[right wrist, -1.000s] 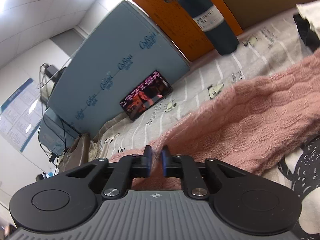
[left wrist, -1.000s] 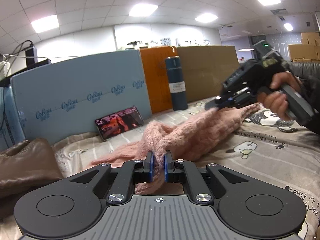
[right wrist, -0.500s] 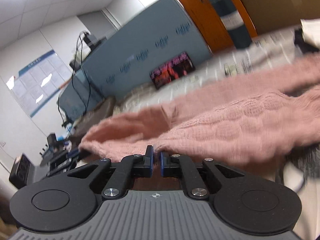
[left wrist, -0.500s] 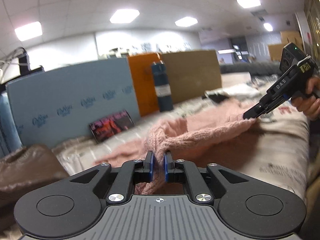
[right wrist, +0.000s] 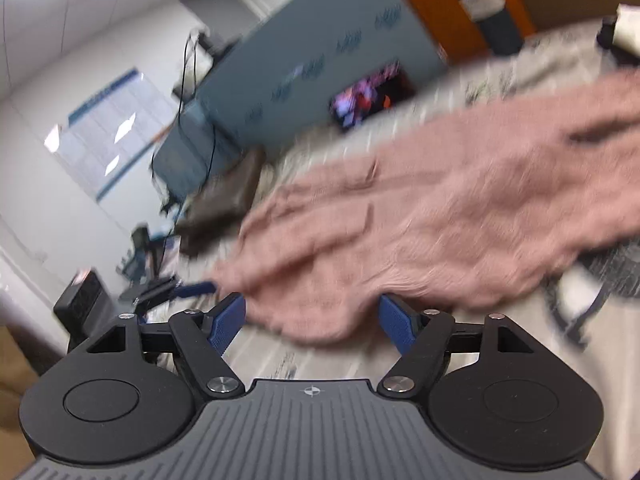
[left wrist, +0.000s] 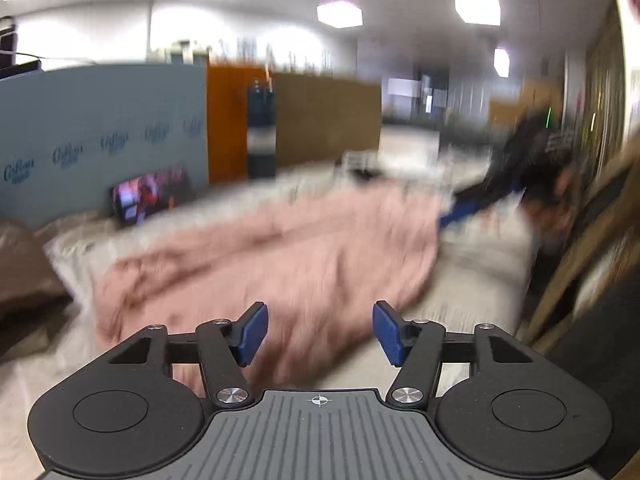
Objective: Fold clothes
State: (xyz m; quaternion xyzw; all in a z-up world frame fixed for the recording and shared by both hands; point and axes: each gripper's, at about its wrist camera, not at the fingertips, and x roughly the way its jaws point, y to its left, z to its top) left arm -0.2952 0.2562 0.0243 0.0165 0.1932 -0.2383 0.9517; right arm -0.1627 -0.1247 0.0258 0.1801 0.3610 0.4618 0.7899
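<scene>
A pink knitted sweater (left wrist: 280,256) lies spread over the printed sheet (left wrist: 480,268); both views are motion-blurred. My left gripper (left wrist: 320,332) is open, its blue pads apart just short of the sweater's near edge. The right gripper (right wrist: 312,320) is open too, with the sweater (right wrist: 440,208) hem lying just beyond its pads. In the left wrist view the right gripper (left wrist: 472,204) shows as a dark blur at the sweater's far right corner, a hand behind it. The left gripper's blue tip (right wrist: 196,289) shows at the sweater's left corner in the right wrist view.
A phone (left wrist: 150,194) with a lit screen leans on the blue foam board (left wrist: 100,132). A dark bottle (left wrist: 261,132) stands before orange and brown boards. A brown leather bag (left wrist: 24,276) lies at the left. A wooden frame (left wrist: 584,256) stands at the right.
Both grippers have opened and let go of the sweater. It was held up and stretched between them; now it lies spread on the sheet, and both grippers have drawn back.
</scene>
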